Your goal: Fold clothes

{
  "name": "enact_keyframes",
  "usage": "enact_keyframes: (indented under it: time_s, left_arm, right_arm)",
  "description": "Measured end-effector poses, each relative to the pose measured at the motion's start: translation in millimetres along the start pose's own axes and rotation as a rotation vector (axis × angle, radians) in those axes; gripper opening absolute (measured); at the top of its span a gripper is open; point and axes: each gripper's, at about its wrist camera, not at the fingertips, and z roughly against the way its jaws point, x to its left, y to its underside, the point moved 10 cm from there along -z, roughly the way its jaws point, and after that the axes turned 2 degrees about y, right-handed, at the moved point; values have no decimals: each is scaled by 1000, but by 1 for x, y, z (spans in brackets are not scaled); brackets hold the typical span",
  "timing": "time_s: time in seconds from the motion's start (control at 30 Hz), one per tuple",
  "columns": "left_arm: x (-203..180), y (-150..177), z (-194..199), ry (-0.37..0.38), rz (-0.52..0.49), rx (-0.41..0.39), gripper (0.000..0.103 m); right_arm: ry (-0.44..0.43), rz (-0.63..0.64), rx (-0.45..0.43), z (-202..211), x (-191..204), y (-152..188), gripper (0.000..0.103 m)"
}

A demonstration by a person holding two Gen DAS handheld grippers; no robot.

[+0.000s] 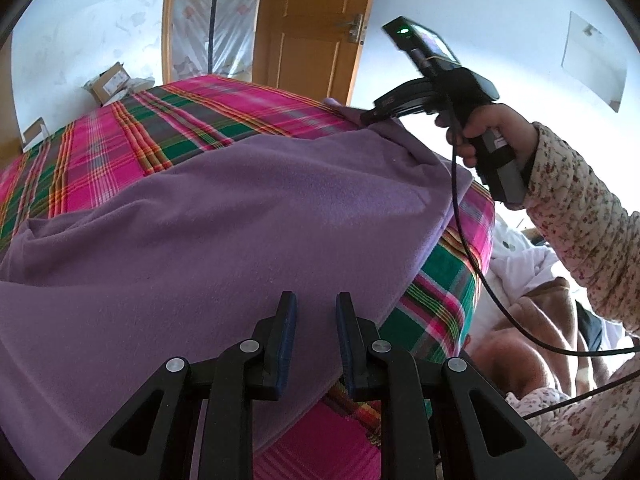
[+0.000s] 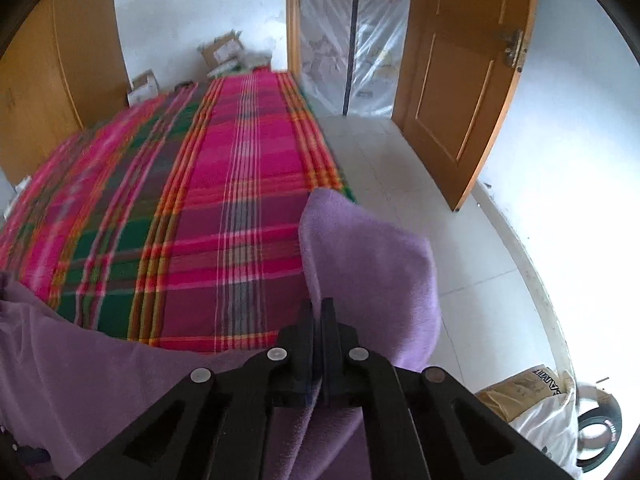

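A purple fleece garment (image 1: 224,232) lies across a bed covered by a pink and green plaid sheet (image 1: 132,136). In the left wrist view my left gripper (image 1: 316,306) is at the garment's near edge; the fleece fills the narrow gap between its blue pads. A hand in a floral sleeve (image 1: 576,216) holds my right gripper (image 1: 366,118), which pinches the garment's far corner just above the sheet. In the right wrist view the right gripper (image 2: 318,308) is shut on the purple garment (image 2: 360,256), and a flap stands up past its fingertips over the plaid sheet (image 2: 224,208).
Cardboard boxes (image 2: 220,52) sit on the floor beyond the bed's far end. An open wooden door (image 2: 464,80) and a plastic-draped doorway (image 2: 352,40) are behind. White tiled floor (image 2: 420,208) runs along the bed's right side. A filled bag (image 2: 536,404) and piled fabric (image 1: 524,292) lie nearby.
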Motion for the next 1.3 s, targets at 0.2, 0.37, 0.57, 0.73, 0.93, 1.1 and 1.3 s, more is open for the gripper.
enact_keyframes:
  time_s: [0.2, 0.37, 0.57, 0.73, 0.93, 1.1, 1.3]
  left_arm:
    - [1, -1, 0, -5, 6, 0, 21]
    - [0, 0, -1, -22, 3, 2, 21]
    - [0, 0, -2, -38, 7, 6, 21]
    - [0, 0, -2, -47, 6, 9, 21]
    - [0, -1, -1, -45, 11, 14, 21]
    - [-1, -1, -2, -44, 13, 16, 21]
    - [1, 0, -2, -39, 16, 16, 21]
  right_arm:
    - [-40, -169, -81, 31, -45, 9, 3]
    - [-78, -288, -117, 44, -82, 28, 3]
    - [-107, -400, -121, 43, -113, 51, 3]
    - [-168, -523, -106, 34, -131, 74, 3]
    - [-246, -676, -79, 24, -144, 100, 2]
    - [-245, -694, -129, 40, -148, 98, 2]
    - [-224, -704, -148, 47, -151, 100, 2]
